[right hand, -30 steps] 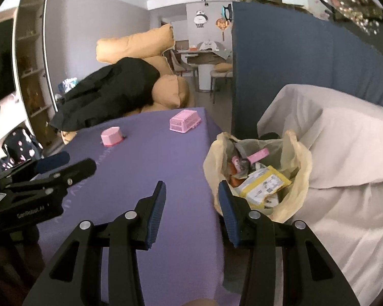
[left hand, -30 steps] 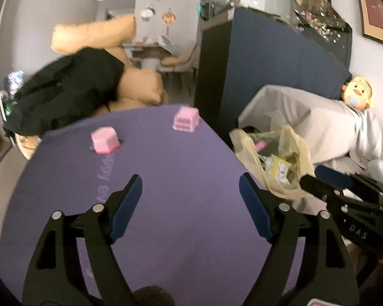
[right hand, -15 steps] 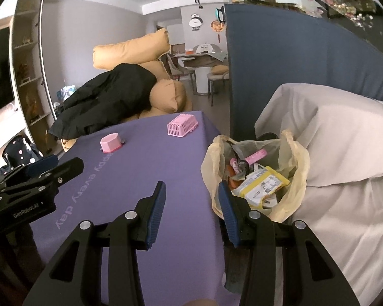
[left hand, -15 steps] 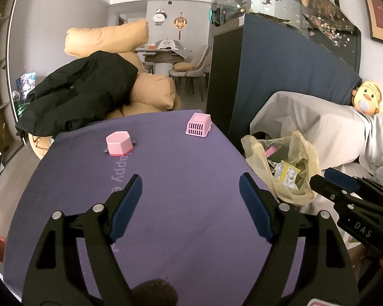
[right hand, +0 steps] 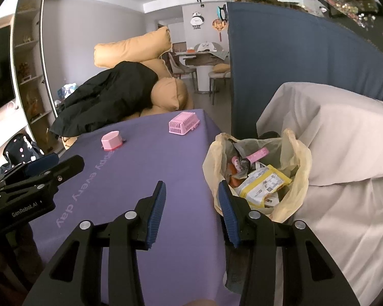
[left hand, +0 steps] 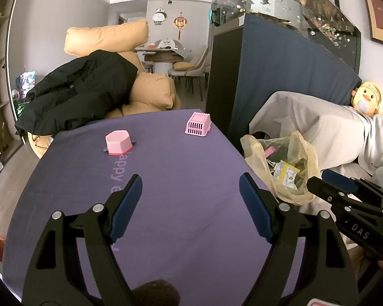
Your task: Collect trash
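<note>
The left gripper (left hand: pixel 190 206) is hovering over the purple cloth (left hand: pixel 166 178) with its jaws spread wide and nothing between them. The right gripper (right hand: pixel 190 210) is standing narrower, also empty, straddling the cloth's right edge with one finger over the table and the other in front of the bag (right hand: pixel 297 168). That placement looks deliberate: the right tool is nearest the bag, the left is free to sweep the tabletop.

The bag is sitting just off the table's right side, between the table and the draped sofa (right hand: pixel 339 140), probably so trash can be carried across the edge and dropped straight in. Its mouth is gaping upward and slightly toward the grippers, walls slumping outward. Inside, a yellow packet (right hand: pixel 264 187) is lying with its long axis slanting from lower left to upper right, and a pink strip (right hand: pixel 258 155) is slanting the same way.

On the cloth, far from both tools, a pink hexagonal cup (left hand: pixel 117 142) is sitting mouth up, and a pink basket (left hand: pixel 198 124) is lying overturned near the far corner.
</note>
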`<action>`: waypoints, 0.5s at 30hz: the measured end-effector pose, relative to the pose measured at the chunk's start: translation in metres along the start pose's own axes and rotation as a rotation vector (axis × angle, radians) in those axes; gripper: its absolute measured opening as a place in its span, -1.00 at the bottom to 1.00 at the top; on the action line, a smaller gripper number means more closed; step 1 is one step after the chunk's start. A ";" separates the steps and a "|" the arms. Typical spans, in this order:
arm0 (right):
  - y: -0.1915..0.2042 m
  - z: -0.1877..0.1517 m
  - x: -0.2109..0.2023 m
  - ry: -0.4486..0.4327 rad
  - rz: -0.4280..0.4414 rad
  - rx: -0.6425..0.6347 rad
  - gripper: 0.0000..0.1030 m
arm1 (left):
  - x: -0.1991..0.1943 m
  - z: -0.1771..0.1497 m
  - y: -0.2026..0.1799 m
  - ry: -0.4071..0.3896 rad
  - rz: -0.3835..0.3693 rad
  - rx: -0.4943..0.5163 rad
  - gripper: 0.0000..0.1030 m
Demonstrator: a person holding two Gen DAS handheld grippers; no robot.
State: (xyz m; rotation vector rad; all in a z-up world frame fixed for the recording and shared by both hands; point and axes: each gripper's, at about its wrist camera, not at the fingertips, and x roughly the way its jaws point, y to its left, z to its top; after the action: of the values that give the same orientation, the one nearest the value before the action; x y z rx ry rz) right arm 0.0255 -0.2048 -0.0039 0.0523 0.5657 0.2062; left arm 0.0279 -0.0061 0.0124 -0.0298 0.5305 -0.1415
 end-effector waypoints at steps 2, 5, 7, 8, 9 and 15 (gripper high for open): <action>0.000 0.000 0.000 -0.001 0.000 0.003 -0.21 | 0.000 0.000 -0.001 0.003 0.000 -0.001 0.44; -0.001 0.000 0.000 -0.002 0.000 0.008 -0.21 | 0.000 0.000 -0.001 0.004 0.000 -0.001 0.44; -0.001 0.000 -0.001 -0.006 -0.002 0.011 -0.21 | 0.000 0.000 -0.001 0.004 0.000 -0.001 0.44; -0.002 0.000 -0.001 -0.006 -0.001 0.012 -0.21 | 0.001 0.000 -0.002 0.005 -0.001 0.000 0.44; -0.002 0.000 -0.001 -0.006 -0.002 0.013 -0.21 | 0.001 0.000 -0.003 0.006 -0.002 0.001 0.44; -0.003 0.000 -0.001 -0.006 -0.004 0.012 -0.21 | 0.000 -0.001 -0.003 0.009 -0.005 0.003 0.44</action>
State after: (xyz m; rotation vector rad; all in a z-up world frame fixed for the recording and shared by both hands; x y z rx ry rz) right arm 0.0248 -0.2075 -0.0037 0.0638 0.5609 0.1991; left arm 0.0276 -0.0096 0.0120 -0.0281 0.5393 -0.1474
